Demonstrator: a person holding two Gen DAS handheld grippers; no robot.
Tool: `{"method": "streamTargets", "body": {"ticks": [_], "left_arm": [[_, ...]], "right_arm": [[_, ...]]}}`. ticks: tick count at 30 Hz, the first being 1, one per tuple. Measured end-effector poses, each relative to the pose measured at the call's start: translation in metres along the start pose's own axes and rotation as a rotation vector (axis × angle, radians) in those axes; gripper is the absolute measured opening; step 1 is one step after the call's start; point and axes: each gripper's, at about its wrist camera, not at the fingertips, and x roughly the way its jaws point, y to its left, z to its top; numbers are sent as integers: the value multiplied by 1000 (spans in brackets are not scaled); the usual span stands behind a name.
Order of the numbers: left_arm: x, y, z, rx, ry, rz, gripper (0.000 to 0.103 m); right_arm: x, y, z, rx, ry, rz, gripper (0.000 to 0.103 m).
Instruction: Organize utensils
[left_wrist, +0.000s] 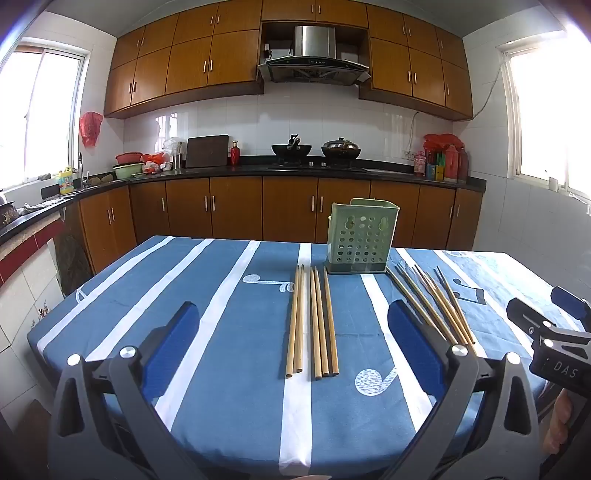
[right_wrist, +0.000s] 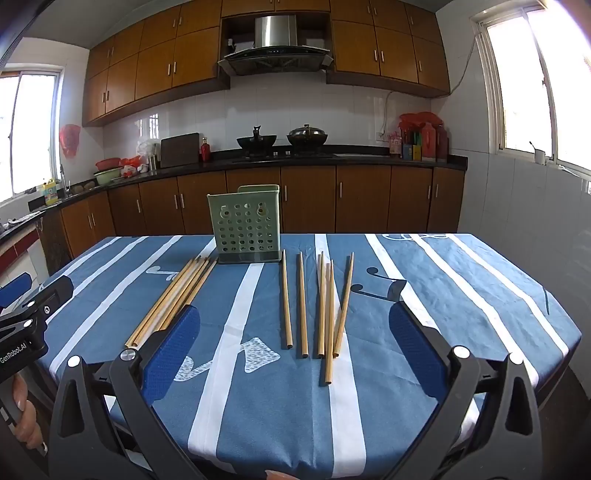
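Observation:
A green perforated utensil holder (left_wrist: 360, 236) stands upright at the far side of the table, also in the right wrist view (right_wrist: 245, 225). Two groups of several wooden chopsticks lie flat in front of it: a left group (left_wrist: 314, 321) (right_wrist: 173, 299) and a right group (left_wrist: 432, 302) (right_wrist: 321, 306). My left gripper (left_wrist: 295, 321) is open and empty, hovering above the near ends of the left group. My right gripper (right_wrist: 295, 321) is open and empty above the near ends of the right group. Each gripper shows at the other view's edge.
The table carries a blue cloth with white stripes (left_wrist: 207, 295) (right_wrist: 461, 288); its edges drop off left, right and far. Behind it runs a kitchen counter with woks (left_wrist: 291, 149) and bottles (left_wrist: 443, 162).

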Motion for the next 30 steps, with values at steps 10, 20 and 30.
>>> {"method": "streamTargets", "body": {"ticks": [10, 20, 30], "left_arm": [[0, 0, 0, 0, 4, 1, 99], [0, -1, 0, 1, 4, -1, 99], [0, 0, 0, 0, 6, -1, 99]], "right_arm": [[0, 0, 0, -1, -2, 0, 101], [0, 0, 0, 0, -1, 0, 101], [1, -1, 0, 1, 0, 0, 101]]}}
